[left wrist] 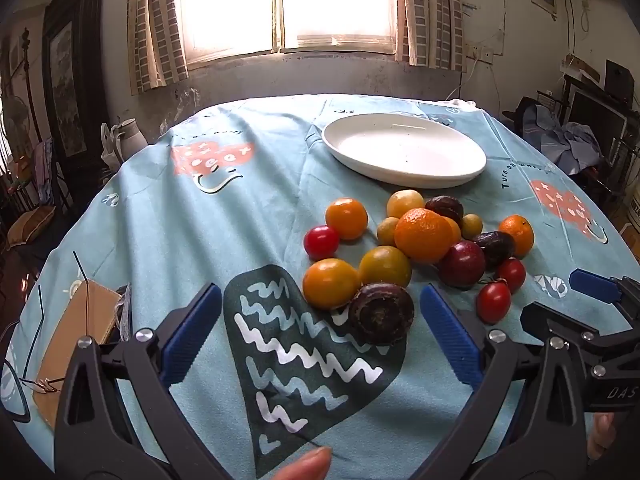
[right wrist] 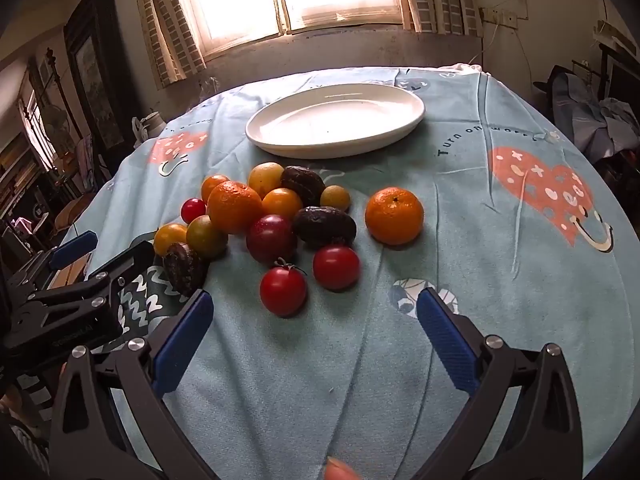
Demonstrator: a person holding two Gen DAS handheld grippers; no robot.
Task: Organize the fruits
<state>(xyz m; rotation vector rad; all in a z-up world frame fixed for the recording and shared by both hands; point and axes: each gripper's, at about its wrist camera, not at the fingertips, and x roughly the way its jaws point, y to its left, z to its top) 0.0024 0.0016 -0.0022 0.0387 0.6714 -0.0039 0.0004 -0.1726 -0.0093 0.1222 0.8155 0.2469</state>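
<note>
The left gripper (left wrist: 320,312) stands wide open with nothing between its blue fingers (left wrist: 192,332); the right gripper (right wrist: 316,320) is equally spread and holds nothing. Both hang above the table, tilted downward. A fingertip (left wrist: 308,466) shows at the bottom edge of the left view.

Just ahead of the left gripper, near its right finger, lies a dark purple fruit (left wrist: 381,313), touching a yellow-orange tomato (left wrist: 331,283). Directly ahead of the right gripper sit two red cherry tomatoes (right wrist: 283,290), the nearer one with its green stem pointing up and away. Beyond them the rest of the fruit pile (right wrist: 264,208) bunches together: oranges, yellow and red tomatoes, and dark oval fruits, the nearest of these (right wrist: 324,227) with its long axis across the view. One mandarin (right wrist: 394,216) sits apart to the right of the pile, stem end up.

Further ahead, past the fruit, is an empty white oval plate (right wrist: 416,114), its long axis running left to right.

Everything rests on a light blue tablecloth (right wrist: 460,272) printed with pink hearts and a dark heart with white zigzags (left wrist: 304,364). A brown paper bag (left wrist: 80,328) lies to the left of the left gripper. Behind the table are a bright window (left wrist: 280,4) with patterned curtains (left wrist: 154,24), and a cluttered room on either side.
</note>
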